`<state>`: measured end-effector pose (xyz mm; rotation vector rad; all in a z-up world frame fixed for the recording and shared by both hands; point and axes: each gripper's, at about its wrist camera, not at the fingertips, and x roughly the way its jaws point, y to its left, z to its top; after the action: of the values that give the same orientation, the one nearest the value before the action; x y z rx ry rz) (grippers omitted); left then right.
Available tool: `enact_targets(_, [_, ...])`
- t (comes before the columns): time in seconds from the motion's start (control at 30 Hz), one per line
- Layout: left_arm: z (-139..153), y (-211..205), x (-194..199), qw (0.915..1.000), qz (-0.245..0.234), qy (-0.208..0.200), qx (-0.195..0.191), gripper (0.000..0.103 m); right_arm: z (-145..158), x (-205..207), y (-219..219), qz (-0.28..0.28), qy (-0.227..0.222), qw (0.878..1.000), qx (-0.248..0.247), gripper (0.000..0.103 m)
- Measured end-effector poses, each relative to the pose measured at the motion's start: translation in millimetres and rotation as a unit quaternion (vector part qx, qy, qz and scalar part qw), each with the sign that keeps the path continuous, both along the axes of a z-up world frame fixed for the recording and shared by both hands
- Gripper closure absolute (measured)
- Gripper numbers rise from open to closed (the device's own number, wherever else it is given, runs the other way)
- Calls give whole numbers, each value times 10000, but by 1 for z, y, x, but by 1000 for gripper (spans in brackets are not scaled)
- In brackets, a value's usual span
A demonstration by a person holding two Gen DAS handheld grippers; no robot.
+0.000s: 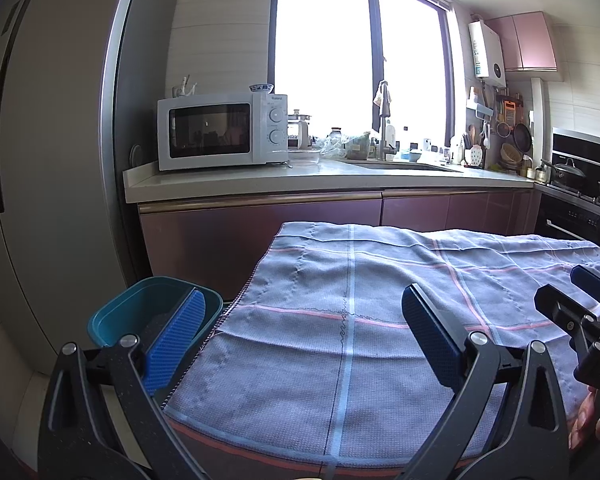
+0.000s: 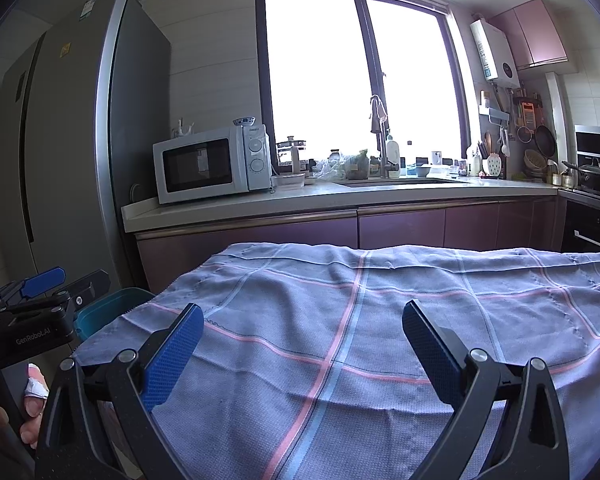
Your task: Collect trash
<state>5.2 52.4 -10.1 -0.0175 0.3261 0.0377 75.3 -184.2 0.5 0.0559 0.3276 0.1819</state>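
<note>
Your left gripper (image 1: pixel 304 320): jaws apart, empty; your right gripper (image 2: pixel 303 338): jaws apart, empty; checked cloth (image 2: pixel 340 320) over tabletop: no trash visible; teal bin (image 1: pixel 140 312) at left edge; collection apparently finished or unstarted.

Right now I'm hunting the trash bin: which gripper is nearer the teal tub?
The left gripper: its left finger overlaps the teal tub; the right gripper hovers mid-cloth.

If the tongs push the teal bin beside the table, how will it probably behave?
The teal bin looks like thin plastic and seems empty, so it is probably light and would slide easily. Its walls look stiff, so it should keep its shape. It looks wide for its height, so tipping seems unlikely, though its base is hidden behind the checked cloth.
</note>
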Motion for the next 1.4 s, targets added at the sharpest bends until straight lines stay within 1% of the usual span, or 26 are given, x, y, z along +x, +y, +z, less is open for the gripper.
enact_targets(1.07, [0, -6, 2, 10000, -29, 20, 28, 6, -2, -2, -1, -7, 29, 10000, 27, 7])
enact_targets(1.4, [-3, -8, 10, 10000, -46, 36, 72, 6, -3, 0, -3, -32, 45, 10000, 70, 7])
